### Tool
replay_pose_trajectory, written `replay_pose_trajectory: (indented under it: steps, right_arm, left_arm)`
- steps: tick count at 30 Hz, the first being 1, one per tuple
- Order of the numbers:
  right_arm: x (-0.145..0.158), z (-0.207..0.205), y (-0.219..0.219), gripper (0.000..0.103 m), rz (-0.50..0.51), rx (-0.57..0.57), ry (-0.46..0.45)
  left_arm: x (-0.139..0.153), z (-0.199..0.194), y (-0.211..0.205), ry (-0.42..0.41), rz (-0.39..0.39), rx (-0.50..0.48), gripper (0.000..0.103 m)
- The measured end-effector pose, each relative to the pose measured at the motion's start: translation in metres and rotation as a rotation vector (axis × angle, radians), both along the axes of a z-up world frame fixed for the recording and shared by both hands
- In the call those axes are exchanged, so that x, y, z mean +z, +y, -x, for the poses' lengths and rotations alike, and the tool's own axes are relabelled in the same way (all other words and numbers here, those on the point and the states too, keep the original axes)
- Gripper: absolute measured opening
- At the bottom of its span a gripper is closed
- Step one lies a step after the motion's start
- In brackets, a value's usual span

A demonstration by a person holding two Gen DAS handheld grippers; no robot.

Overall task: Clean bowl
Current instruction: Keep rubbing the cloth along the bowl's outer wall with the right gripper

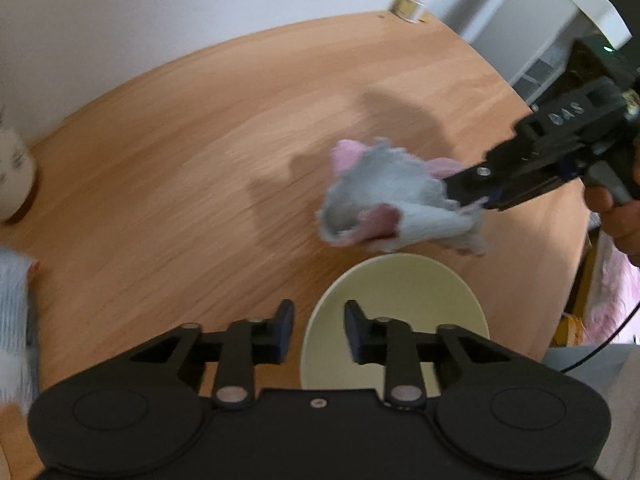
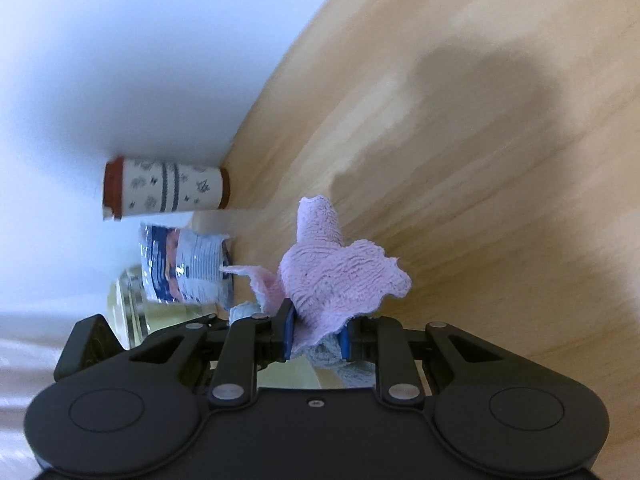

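While my right gripper (image 2: 316, 334) pinches the crumpled pink-grey cloth (image 1: 394, 196), my left gripper (image 1: 318, 330) hangs narrowly open, nothing between; pale cream bowl (image 1: 404, 284), inside plain, sits just ahead of its fingertips.

The left claw (image 1: 318, 330), empty and parted, hangs over the bowl (image 1: 400, 292); the right claw (image 1: 460, 192) pinches the cloth (image 1: 384, 196).

Light wooden tabletop (image 1: 180, 152), cream bowl (image 1: 400, 292) at near edge, patterned cup (image 2: 168, 192) and small jar (image 1: 412, 2) far from bowl, by wall
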State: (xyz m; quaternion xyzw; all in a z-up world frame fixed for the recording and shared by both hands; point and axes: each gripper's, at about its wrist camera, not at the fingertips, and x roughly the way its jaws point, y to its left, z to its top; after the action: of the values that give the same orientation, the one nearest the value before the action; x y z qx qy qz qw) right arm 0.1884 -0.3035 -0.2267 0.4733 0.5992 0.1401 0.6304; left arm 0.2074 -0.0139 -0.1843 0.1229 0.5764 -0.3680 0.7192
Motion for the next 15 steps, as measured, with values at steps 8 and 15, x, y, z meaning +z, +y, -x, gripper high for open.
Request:
replay_pose_trajectory:
  steps: [8, 15]
  right_arm:
    - [-0.025, -0.005, 0.013, 0.027, -0.060, -0.012, 0.091]
    - [-0.027, -0.027, 0.026, 0.027, -0.087, 0.102, 0.100]
  left_arm:
    - [0.005, 0.017, -0.016, -0.122, -0.023, -0.181, 0.013]
    - [0.018, 0.037, 0.004, -0.205, 0.053, -0.096, 0.006]
